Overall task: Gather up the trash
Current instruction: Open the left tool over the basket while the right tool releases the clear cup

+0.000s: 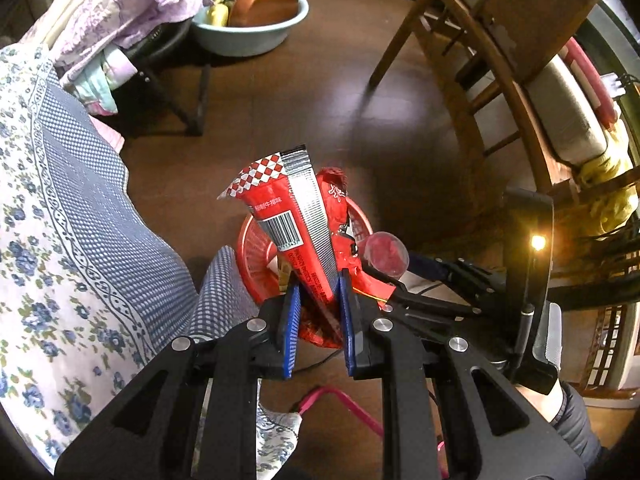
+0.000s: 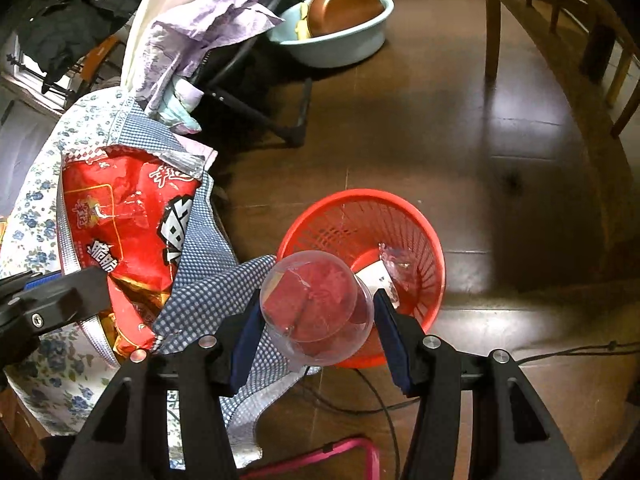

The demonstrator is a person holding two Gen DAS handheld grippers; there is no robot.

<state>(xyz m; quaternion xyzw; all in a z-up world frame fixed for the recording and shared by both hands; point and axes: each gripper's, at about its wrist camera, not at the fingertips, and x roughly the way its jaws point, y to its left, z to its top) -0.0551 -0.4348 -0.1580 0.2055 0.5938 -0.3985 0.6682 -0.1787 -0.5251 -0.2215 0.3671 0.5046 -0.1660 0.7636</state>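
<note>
Presently we list two pieces of trash, both held above the floor.

Item one: crinkled red foil snack bag with a silver seam strip and barcode (image 1: pixel 298 216), centre of the left view. The left gripper (image 1: pixel 318 312) has its blue fingers (image 1: pixel 290 320) clenched on the bag's lower end. We judge it very light, limp and slick; a hold across the gathered folds, as now, suits it best.

Item two: clear round plastic cup (image 2: pixel 318 304), lower centre of the right view, clamped by its sides in the right gripper (image 2: pixel 318 320). We judge it light, thin-walled and easily crushed or squirted out; gentle pressure only.

Destination: red slotted plastic basket (image 2: pixel 424 232) on the dark wooden floor (image 2: pixel 500 140), just beyond the cup, with some clear wrapping already inside.
</note>
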